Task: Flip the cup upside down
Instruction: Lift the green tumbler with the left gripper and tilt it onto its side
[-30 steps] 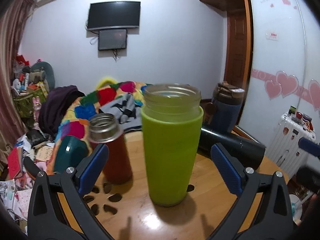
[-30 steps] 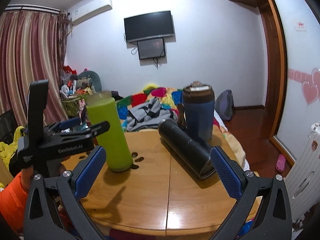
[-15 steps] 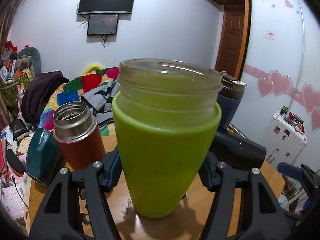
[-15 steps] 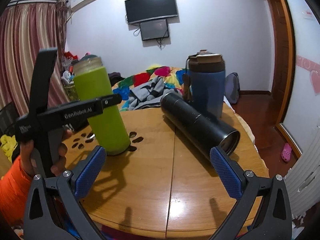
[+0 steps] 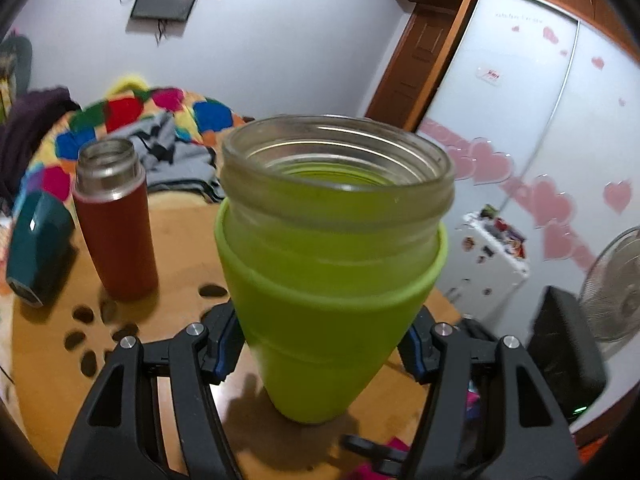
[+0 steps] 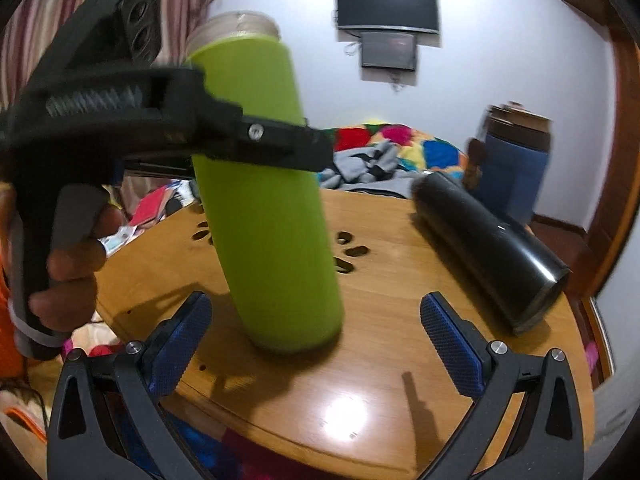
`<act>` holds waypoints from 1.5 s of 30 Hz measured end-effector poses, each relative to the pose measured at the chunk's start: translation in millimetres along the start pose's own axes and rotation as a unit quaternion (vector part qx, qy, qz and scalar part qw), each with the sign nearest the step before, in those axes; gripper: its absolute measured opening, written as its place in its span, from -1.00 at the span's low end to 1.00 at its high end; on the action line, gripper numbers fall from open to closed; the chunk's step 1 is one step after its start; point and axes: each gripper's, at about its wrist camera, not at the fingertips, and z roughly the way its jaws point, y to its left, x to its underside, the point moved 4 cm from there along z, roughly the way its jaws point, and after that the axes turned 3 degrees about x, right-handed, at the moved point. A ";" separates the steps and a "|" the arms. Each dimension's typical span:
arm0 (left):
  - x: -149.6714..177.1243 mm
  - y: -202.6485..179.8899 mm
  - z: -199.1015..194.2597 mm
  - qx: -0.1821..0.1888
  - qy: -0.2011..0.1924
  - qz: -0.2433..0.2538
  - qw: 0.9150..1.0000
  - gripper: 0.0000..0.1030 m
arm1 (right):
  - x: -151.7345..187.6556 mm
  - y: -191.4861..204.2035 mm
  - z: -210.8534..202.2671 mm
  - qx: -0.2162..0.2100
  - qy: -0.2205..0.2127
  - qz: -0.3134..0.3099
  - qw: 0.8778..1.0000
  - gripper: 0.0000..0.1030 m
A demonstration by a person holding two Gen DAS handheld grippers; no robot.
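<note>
The green cup (image 5: pixel 320 304), a glass jar in a green sleeve with an open mouth, fills the left wrist view. My left gripper (image 5: pixel 320 346) is shut on its lower body. In the right wrist view the green cup (image 6: pixel 264 216) is tilted and lifted just above the round wooden table (image 6: pixel 380 380), held by the left gripper. My right gripper (image 6: pixel 316 344) is open and empty, just in front of the cup's base.
A red steel flask (image 5: pixel 116 224) and a teal box (image 5: pixel 38 248) stand at the table's left. A black tumbler (image 6: pixel 488 248) lies on its side at the right, a blue lidded mug (image 6: pixel 512 168) behind it. A bed with a colourful quilt lies beyond.
My left gripper closed on the green cup, then lifted and tilted it. My right gripper moved in closer to the cup's base.
</note>
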 end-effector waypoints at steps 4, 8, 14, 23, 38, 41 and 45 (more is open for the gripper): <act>3.1 5.6 -8.2 0.023 0.010 -0.018 1.000 0.23 | 2.2 16.8 15.4 -0.011 0.005 -0.038 0.999 0.98; 6.3 10.4 -16.6 0.044 0.016 -0.035 0.998 0.23 | -0.9 25.8 24.2 -0.023 0.001 -0.058 0.998 0.58; 8.2 12.3 -18.3 0.047 0.015 -0.029 0.998 0.23 | -1.7 28.7 28.5 -0.025 -0.003 -0.063 0.998 0.29; 6.5 26.0 -18.5 0.025 -0.005 -0.039 0.999 0.29 | -0.7 31.4 22.0 -0.033 -0.014 -0.063 0.997 0.26; 28.8 77.4 15.2 0.024 0.061 -0.161 0.985 0.66 | 7.6 41.6 13.7 -0.065 -0.015 -0.054 0.996 0.21; 35.7 87.1 19.7 0.032 0.079 -0.195 0.977 0.67 | 8.6 44.1 11.4 -0.068 -0.016 -0.054 0.996 0.21; 40.0 92.4 20.7 0.034 0.086 -0.207 0.974 0.69 | 8.8 44.7 10.5 -0.071 -0.015 -0.054 0.996 0.21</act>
